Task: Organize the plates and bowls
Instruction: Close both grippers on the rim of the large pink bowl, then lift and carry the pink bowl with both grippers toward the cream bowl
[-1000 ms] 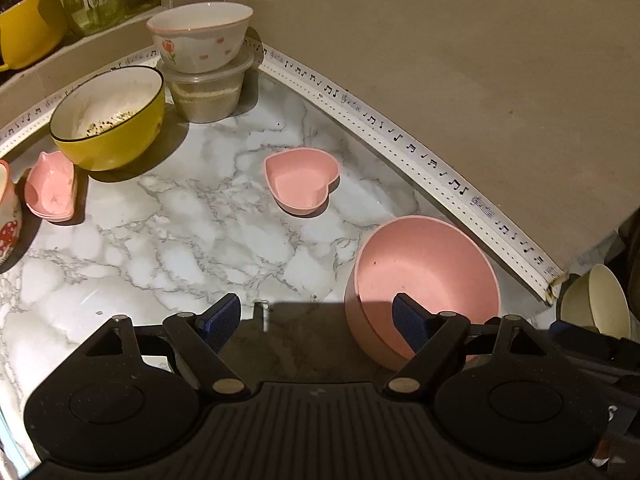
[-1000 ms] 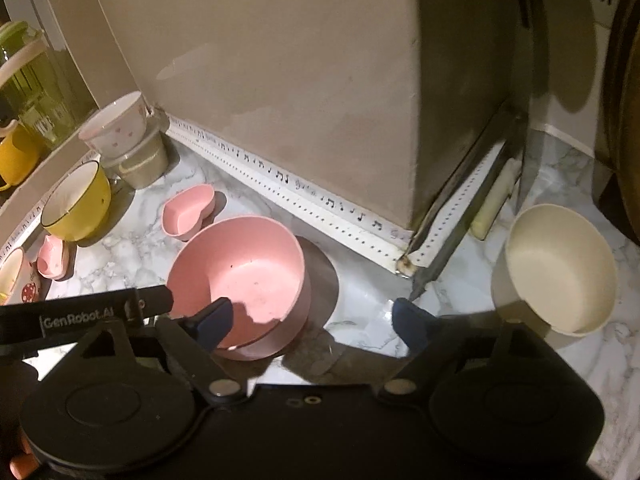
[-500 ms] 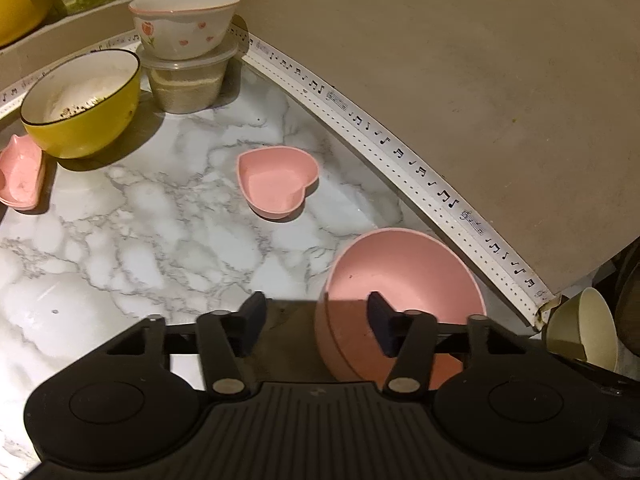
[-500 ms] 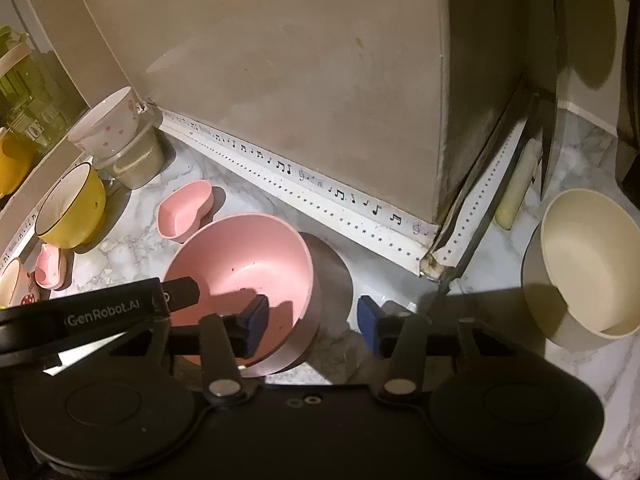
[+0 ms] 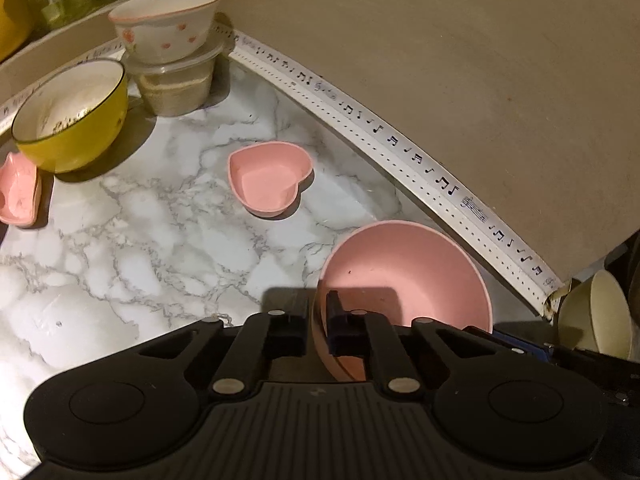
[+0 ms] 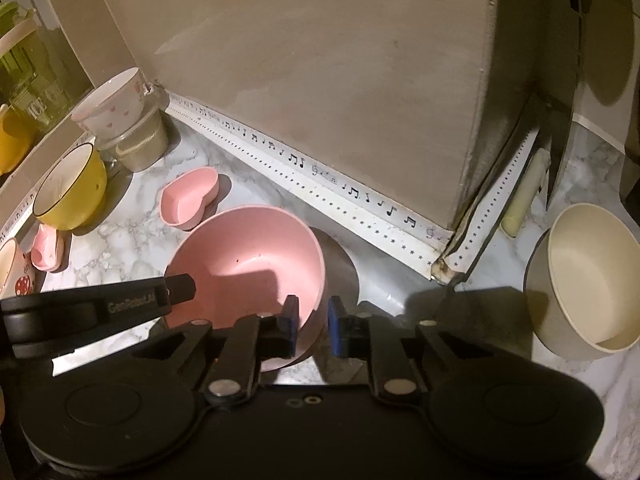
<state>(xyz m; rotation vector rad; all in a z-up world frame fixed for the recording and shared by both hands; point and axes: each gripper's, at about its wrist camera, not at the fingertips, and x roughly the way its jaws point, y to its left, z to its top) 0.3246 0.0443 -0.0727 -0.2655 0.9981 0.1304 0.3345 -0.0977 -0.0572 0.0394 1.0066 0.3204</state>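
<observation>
A large pink bowl stands on the marble counter close to the wall trim. My left gripper is shut on the bowl's near-left rim, one pad inside and one outside. One of its fingers also shows at the bowl's left rim in the right wrist view. My right gripper straddles the bowl's near-right rim. Its jaws are closing, and the pads press the wall between them. A cream bowl stands apart to the right, past the wall corner.
A pink heart-shaped dish lies just beyond the pink bowl. Further left are a yellow bowl, a pink dish, and a white heart-patterned bowl on a plastic tub. A beige wall with music-note trim bounds the counter.
Both grippers' jaws went from wide apart to closed on the pink bowl's rim, one on each side. Both views now sit a little nearer the bowl.
</observation>
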